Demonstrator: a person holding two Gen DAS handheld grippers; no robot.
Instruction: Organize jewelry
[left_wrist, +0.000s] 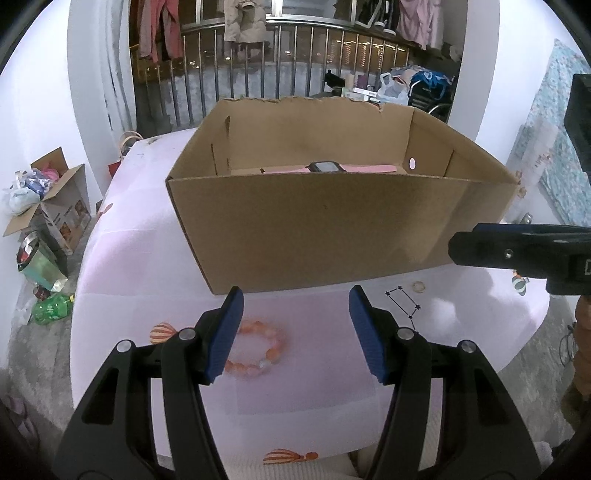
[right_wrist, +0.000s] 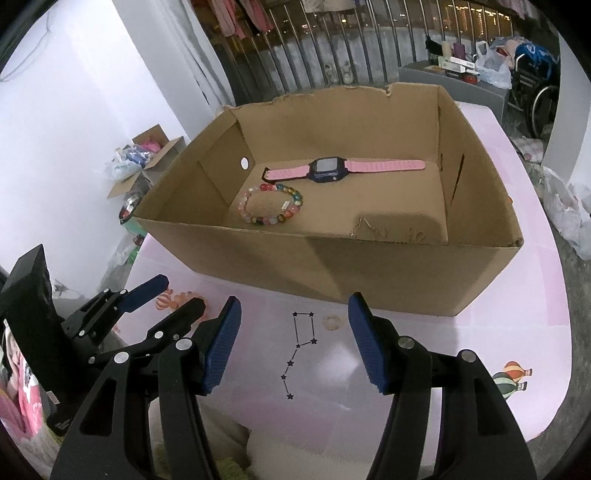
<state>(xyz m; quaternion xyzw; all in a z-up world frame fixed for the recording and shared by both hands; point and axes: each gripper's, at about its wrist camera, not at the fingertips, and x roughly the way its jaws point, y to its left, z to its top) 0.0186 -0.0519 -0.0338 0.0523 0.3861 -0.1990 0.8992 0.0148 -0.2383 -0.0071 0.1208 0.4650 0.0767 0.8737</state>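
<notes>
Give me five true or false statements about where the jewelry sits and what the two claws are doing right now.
1. The pink-strapped watch lies inside the brown cardboard box. True.
2. The orange beaded bracelet is in the box. False: it lies on the pink tablecloth, in front of the box.
3. The left claw is closed on the bracelet. False: its jaws are open, holding nothing.
4. A small pale ring lies on the cloth outside the box. True.
5. The right claw grips the multicoloured beaded bracelet. False: that bracelet lies in the box; the claw is open.
</notes>
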